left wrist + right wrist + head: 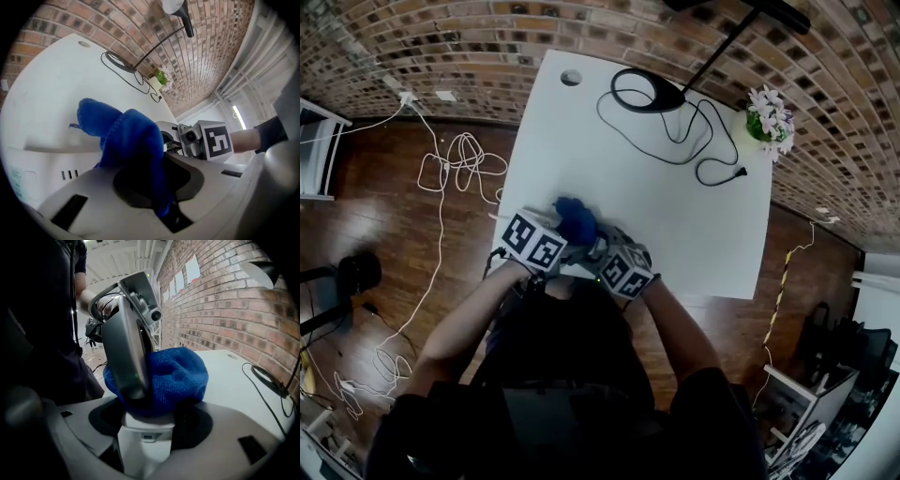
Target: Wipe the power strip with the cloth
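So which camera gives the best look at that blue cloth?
The left gripper view: the blue cloth fills its middle, pinched in the left gripper. The right gripper view shows it bunched, partly behind that gripper; the head view shows only a small blue patch.

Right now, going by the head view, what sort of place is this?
Probably an indoor workspace or studio. A brick wall stands behind a white table that carries a desk lamp, and the wooden floor is strewn with loose cables.
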Action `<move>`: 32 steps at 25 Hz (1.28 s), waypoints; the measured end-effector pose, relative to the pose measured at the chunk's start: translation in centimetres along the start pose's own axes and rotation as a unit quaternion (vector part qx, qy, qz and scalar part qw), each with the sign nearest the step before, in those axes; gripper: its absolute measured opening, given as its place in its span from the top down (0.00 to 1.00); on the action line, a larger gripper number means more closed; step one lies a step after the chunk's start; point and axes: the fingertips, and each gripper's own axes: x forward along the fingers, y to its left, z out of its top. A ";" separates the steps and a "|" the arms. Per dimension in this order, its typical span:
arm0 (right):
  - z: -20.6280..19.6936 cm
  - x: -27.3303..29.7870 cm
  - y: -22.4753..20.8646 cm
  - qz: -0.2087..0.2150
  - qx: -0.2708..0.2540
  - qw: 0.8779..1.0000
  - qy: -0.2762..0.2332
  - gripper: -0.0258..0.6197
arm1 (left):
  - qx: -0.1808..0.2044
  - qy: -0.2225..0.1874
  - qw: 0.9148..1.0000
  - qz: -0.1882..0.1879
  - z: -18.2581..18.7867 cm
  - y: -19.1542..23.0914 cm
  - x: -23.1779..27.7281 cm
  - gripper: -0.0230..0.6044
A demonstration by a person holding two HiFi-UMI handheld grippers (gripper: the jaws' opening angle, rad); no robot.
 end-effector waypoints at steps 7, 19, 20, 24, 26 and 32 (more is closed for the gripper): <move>-0.1 0.1 0.0 0.000 0.002 1.000 0.001 0.54 | -0.009 -0.009 1.000 -0.003 -0.2 1.2 -1.7 0.89; -0.1 0.1 -0.1 -0.003 0.007 1.000 0.001 0.54 | -0.053 -0.034 0.998 0.007 -1.0 4.1 -5.7 0.89; -0.1 0.2 -0.1 -0.003 0.008 1.000 0.002 0.54 | -0.058 -0.037 0.998 0.010 -1.0 4.4 -6.1 0.89; -0.1 0.2 0.0 -0.002 0.009 1.000 0.003 0.54 | -0.064 -0.047 0.996 0.037 -0.9 5.9 -7.8 0.89; -0.1 0.2 -0.1 -0.003 0.009 1.000 0.002 0.54 | -0.058 -0.048 0.995 0.058 -0.7 6.7 -8.6 0.89; -0.1 0.2 0.0 -0.003 0.005 1.000 0.001 0.54 | -0.021 -0.049 0.992 0.117 -0.5 7.7 -9.9 0.89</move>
